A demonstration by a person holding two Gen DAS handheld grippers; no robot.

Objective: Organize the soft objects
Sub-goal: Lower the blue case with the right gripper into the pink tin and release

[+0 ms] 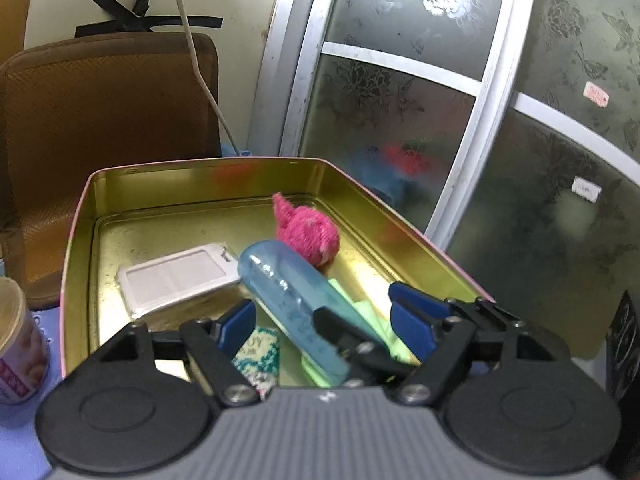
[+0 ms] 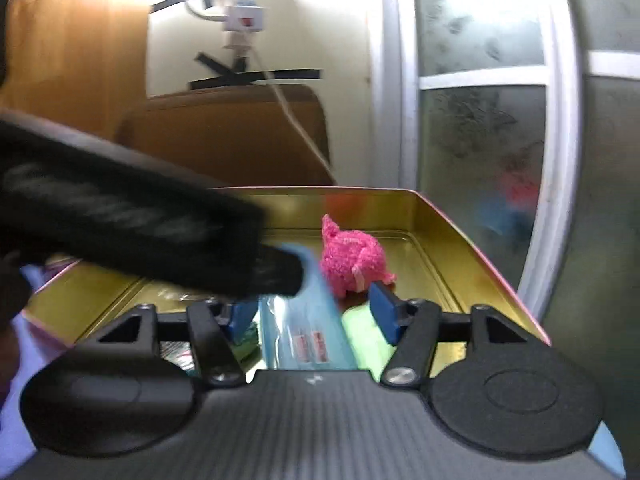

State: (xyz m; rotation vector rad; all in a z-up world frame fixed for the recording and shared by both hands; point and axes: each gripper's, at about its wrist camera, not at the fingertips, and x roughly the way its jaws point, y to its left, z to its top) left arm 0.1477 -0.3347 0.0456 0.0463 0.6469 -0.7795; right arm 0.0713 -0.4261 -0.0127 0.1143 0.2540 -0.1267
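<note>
Left wrist view: open gold-lined rectangular metal tin with pink outside [image 1: 80, 248] sits ahead, holding a fluffy pink knitted plush toy [image 1: 306, 236] near the far right wall, a translucent blue plastic bottle [image 1: 288, 300] lying diagonally just beside it, a flat white card holder [image 1: 176, 280] on the left, light green soft cloth [image 1: 360, 308] under the bottle and a small teal-white printed packet [image 1: 260, 350] at the near edge. Left gripper [image 1: 324, 320] jaws stand apart with nothing pinched; bottle and green cloth lie below and between the blue pads. A black finger of the other tool crosses in front of the bottle here. In the right wrist view the right gripper [image 2: 312, 314] is also spread, pads touching nothing, bottle and cloth below; a dark blurred shape covers the left side, likely the other tool. Plush toy looks light, squashy, not fragile, not slippery; best pinched across its round body rather than the thin pointed ear. Green cloth would be limp, bunch it in the middle. Bottle is stiff and may roll
</note>
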